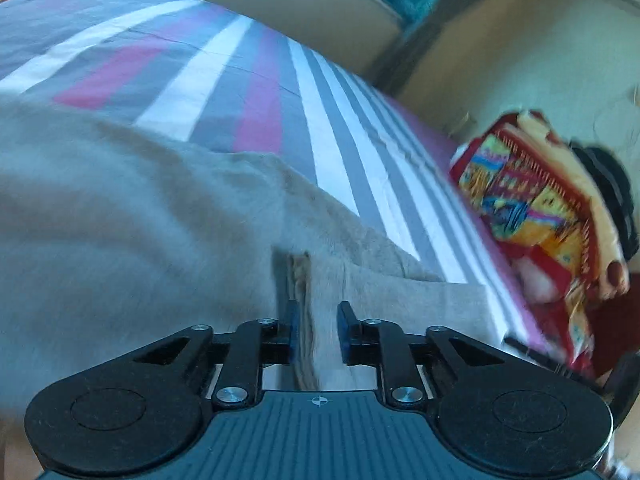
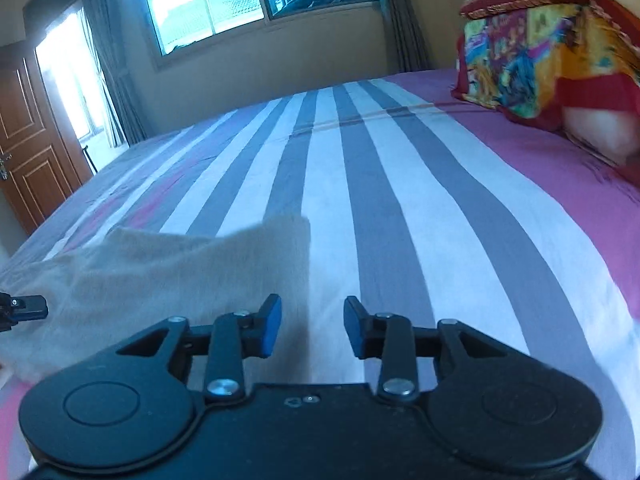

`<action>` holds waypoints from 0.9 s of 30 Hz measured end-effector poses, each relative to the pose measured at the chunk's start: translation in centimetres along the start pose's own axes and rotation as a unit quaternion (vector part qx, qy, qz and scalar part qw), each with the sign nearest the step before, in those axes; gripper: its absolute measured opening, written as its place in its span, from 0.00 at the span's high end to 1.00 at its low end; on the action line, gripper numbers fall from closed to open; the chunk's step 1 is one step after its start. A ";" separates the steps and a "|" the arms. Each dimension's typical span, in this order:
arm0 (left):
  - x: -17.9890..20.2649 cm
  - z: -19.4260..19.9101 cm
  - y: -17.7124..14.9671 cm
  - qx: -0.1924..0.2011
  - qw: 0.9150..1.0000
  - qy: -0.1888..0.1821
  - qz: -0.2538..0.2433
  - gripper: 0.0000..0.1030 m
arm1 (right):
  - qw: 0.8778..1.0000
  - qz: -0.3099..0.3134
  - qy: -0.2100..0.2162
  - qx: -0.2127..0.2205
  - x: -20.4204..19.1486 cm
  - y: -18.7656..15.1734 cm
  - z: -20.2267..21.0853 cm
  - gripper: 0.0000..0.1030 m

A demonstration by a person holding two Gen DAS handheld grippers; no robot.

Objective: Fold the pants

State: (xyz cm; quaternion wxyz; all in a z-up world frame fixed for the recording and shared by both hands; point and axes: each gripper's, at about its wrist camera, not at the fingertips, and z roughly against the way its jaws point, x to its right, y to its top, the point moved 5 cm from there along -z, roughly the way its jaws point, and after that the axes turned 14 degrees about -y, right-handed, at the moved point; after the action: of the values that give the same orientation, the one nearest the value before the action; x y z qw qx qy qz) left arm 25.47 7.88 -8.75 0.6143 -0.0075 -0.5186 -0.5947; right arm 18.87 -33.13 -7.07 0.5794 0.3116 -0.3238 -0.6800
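The beige pants (image 1: 120, 220) lie on the striped bed and fill the lower left of the left wrist view. My left gripper (image 1: 316, 330) is open, with a folded edge of the pants (image 1: 302, 292) standing between its jaws, close to the left pad. In the right wrist view the pants (image 2: 180, 268) lie at the lower left. My right gripper (image 2: 312, 326) is open and empty, just right of the pants' corner, over the sheet.
The bed sheet (image 2: 400, 184) has grey, white and pink stripes. A colourful stack of pillows (image 2: 552, 52) sits at the far right of the bed; it also shows in the left wrist view (image 1: 536, 208). A window (image 2: 208, 0) and a wooden door (image 2: 28, 148) are behind.
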 end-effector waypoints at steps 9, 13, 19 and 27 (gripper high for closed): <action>-0.9 -3.7 1.7 -0.018 1.000 0.014 0.013 0.71 | 0.996 0.029 -0.028 -0.075 -2.1 2.4 -8.3 0.67; -0.3 -2.0 -2.2 -0.045 0.999 0.013 -0.007 0.69 | 0.999 0.018 0.003 -0.036 -1.3 1.2 -3.2 0.63; 0.1 1.9 -2.5 0.032 0.999 0.007 0.012 0.62 | 0.997 0.046 -0.004 -0.062 -1.0 -3.9 -1.1 0.59; -8.2 19.4 -4.7 0.262 0.957 0.066 0.101 0.48 | 0.999 0.019 0.000 -0.025 1.3 -2.7 2.6 0.52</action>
State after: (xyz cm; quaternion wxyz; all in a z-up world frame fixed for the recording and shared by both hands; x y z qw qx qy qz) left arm 11.80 24.63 -7.96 0.6842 0.1409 -0.6114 -0.3718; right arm 15.05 -33.85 -7.73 0.6001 0.2906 -0.3126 -0.6765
